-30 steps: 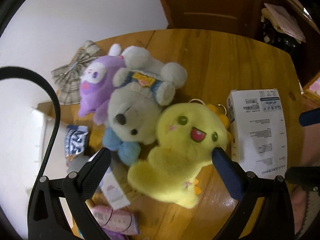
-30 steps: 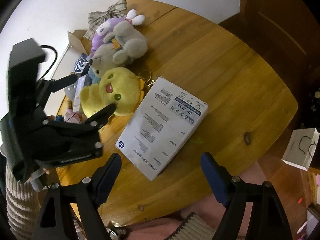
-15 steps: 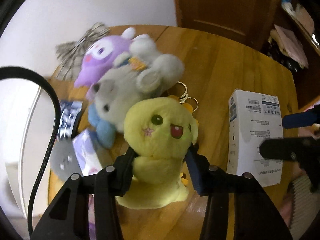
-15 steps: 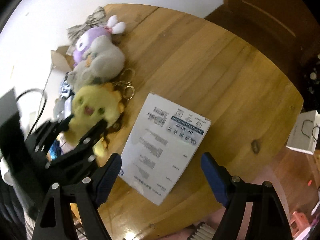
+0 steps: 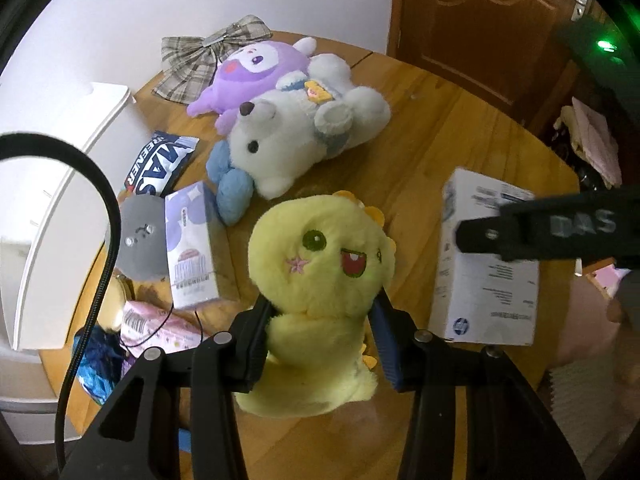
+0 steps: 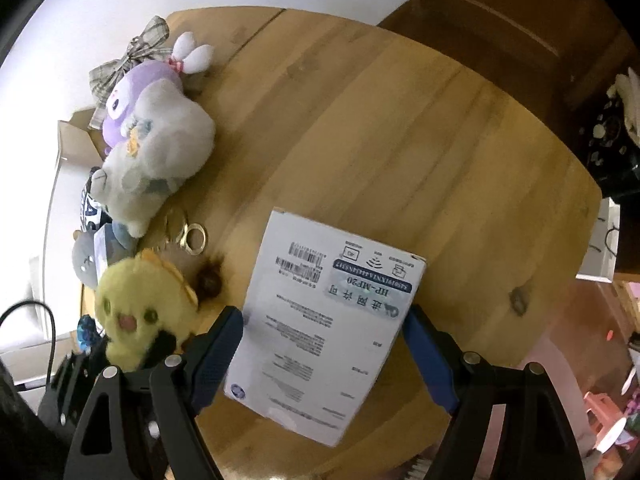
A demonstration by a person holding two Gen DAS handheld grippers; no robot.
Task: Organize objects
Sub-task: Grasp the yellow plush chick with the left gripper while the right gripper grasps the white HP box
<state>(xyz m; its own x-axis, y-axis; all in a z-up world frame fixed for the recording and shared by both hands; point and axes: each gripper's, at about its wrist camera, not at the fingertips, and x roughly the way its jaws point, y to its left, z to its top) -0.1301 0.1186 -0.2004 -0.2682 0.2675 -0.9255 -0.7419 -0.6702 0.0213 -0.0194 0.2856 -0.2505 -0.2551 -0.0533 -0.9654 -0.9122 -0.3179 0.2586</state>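
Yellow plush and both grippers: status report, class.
Left gripper shut on yellow plush. Right gripper open, straddling white box. Nothing in the way.

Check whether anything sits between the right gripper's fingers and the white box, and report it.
Nothing visible does. The right gripper straddles the white box, one finger along each long side, jaws open, with only bare table around it. The yellow plush sits off to the side, clamped in the left gripper.
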